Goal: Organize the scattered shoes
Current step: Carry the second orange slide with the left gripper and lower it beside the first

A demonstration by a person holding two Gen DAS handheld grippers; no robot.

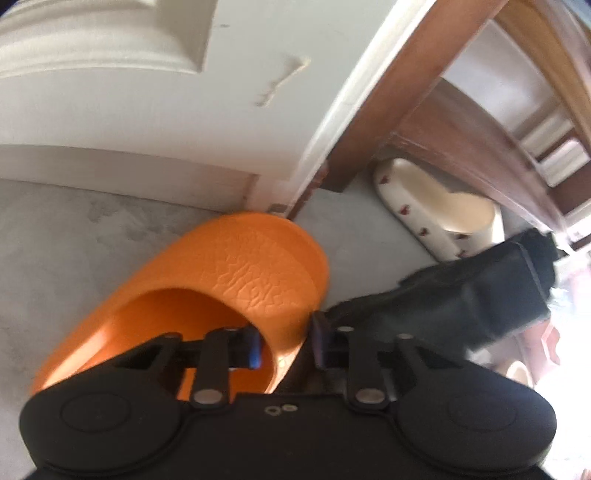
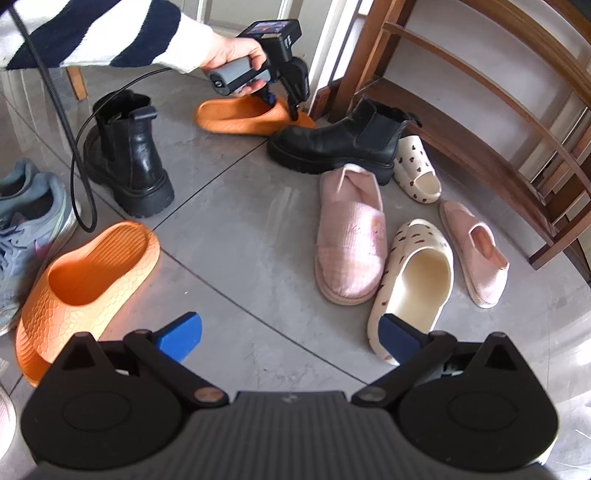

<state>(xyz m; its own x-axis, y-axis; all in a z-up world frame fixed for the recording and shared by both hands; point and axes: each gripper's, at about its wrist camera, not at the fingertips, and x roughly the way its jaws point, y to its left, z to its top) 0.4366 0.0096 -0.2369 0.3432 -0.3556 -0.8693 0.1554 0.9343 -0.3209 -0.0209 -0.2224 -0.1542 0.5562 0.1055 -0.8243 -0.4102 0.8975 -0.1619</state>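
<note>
An orange slipper [image 1: 240,266] lies on the grey floor by the white door frame. My left gripper [image 1: 286,341] is shut on the side wall of its upper, one blue pad inside the opening and the other outside. From the right wrist view, this slipper [image 2: 236,116] sits at the back with the left gripper [image 2: 282,107] on it, held by a hand in a striped sleeve [image 2: 110,33]. Its orange mate [image 2: 85,280] lies near left. My right gripper [image 2: 288,332] hovers open over bare floor, nothing between its fingers.
Two black boots [image 2: 129,151] [image 2: 340,144], two pink slippers [image 2: 351,236] [image 2: 480,254], two cream heart-print slippers [image 2: 417,280] [image 2: 417,170] and grey-blue sneakers [image 2: 26,229] lie scattered. A wooden shoe rack [image 2: 480,110] stands at right. A black cable [image 2: 81,166] trails by the left boot.
</note>
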